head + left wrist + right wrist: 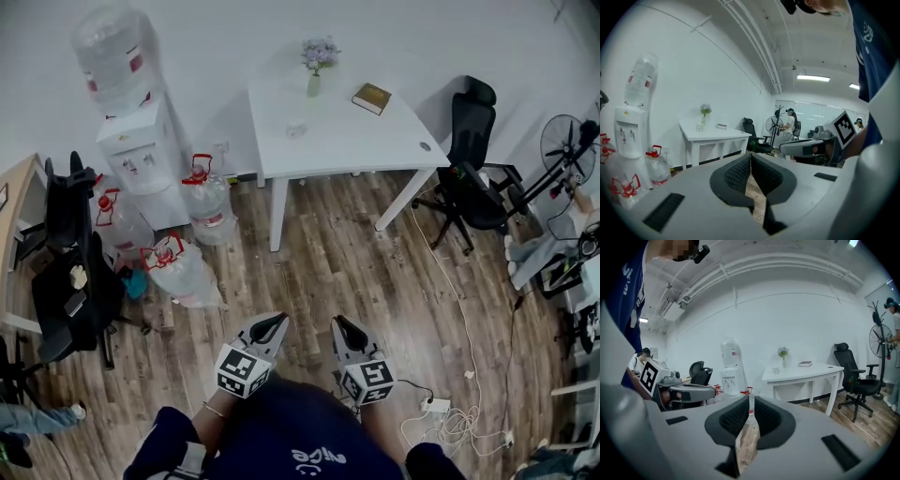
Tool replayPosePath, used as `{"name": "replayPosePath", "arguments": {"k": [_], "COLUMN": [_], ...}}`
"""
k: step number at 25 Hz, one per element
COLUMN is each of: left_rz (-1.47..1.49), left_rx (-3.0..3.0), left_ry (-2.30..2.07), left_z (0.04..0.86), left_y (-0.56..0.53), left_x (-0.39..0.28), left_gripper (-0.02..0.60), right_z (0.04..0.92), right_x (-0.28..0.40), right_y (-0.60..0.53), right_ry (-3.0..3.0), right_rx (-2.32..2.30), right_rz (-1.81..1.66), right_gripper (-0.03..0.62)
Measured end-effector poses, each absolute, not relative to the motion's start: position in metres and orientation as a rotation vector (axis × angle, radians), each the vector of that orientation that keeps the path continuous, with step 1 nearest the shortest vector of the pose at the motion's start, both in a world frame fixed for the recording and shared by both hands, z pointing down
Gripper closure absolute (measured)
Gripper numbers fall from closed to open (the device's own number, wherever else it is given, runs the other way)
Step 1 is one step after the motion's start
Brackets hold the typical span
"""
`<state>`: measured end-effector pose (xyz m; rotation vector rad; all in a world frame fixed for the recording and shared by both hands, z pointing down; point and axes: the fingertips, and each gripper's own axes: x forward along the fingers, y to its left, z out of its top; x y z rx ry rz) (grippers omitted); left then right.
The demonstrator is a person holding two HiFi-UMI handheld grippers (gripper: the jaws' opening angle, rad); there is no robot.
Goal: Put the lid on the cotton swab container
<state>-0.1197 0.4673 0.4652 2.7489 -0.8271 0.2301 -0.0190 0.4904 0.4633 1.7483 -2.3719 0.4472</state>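
Head view: left claw [278, 321], right claw [340, 323] (dimpled black pads [736, 176]) above wood-plank floor [319, 253]

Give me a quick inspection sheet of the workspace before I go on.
Surface: white table, across the room, far from both grippers.
Job's things: small clear item on the table, too small to identify; nothing else seen.
Clutter: flower vase and book on the table.
Grippers: left gripper and right gripper shut, empty, held close to the body.
Cables: white cables and power strip on the floor at right.
Surroundings: water dispenser, water jugs, office chairs, fan.
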Motion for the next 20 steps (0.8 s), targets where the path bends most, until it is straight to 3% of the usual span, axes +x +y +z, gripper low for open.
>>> {"name": "replayPosePath", "arguments": {"k": [20], "left_rz": [0.278], "left_rx": [2.717], "left_ry": [-0.929], "left_z": [0.482], "left_y": [0.368], "left_x": [-0.152], "left_gripper": [0.562], "right_z": [0.500], "right_x": [-0.030], "right_y": [0.376], "right_ry": [-2.349], "right_rx": [1.663], "right_rz": [0.457], "right_gripper": [0.537]}}
